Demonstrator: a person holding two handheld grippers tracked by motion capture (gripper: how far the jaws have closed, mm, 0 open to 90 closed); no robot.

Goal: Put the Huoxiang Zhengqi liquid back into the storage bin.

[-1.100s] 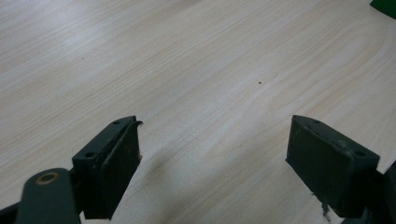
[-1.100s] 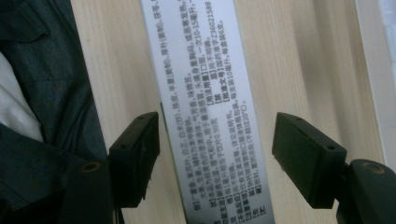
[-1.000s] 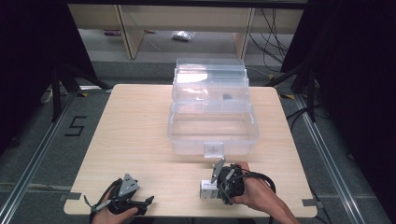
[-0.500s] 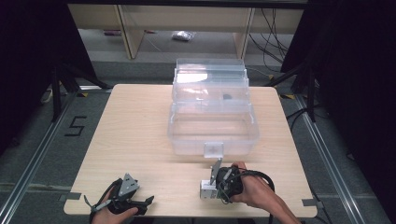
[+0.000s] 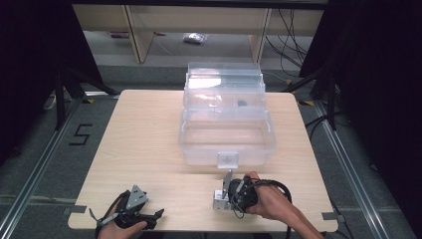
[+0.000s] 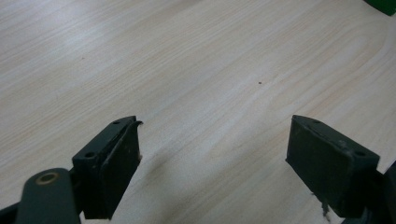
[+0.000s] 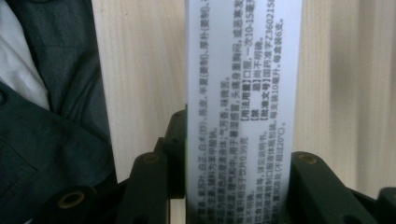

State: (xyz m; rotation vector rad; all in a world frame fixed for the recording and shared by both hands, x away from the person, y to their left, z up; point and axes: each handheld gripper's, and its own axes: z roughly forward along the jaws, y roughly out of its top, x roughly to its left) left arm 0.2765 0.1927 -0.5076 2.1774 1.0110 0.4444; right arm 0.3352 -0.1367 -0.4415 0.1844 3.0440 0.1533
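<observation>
**Entry: printed carton taken up at the near table edge, storage box standing open**

High view. Item one: a clear plastic storage box (image 5: 226, 134), lid thrown back toward the far side, latch tab facing the person; it stands mid-table (image 5: 144, 144), well apart from both hands, and its open tub reads as the likely destination for the carton. Item two: a small white carton (image 5: 219, 200) near the front edge of the table, just in front of the box's latch. The right gripper (image 5: 230, 195) lies low over the wood on its side, jaws aimed left at the carton, the hand (image 5: 266, 201) curled round the body with the forearm entering from the bottom right. The left gripper (image 5: 149, 217) rests at the front left corner, grey plate upward, idle and clear of the work.

Left gripper view. Jaws spread wide, nothing between the pads; bare pale wood beneath. Presumably parked so the other hand may work unhindered.

Right gripper view. Jaws have just been closing and now clamp the carton (image 7: 240, 107) across its narrow width, printed face toward the camera. The grip sits at one end, which should leave the rest free to go into the tub. A dark sleeve (image 7: 51, 140) lies at the left.
</observation>
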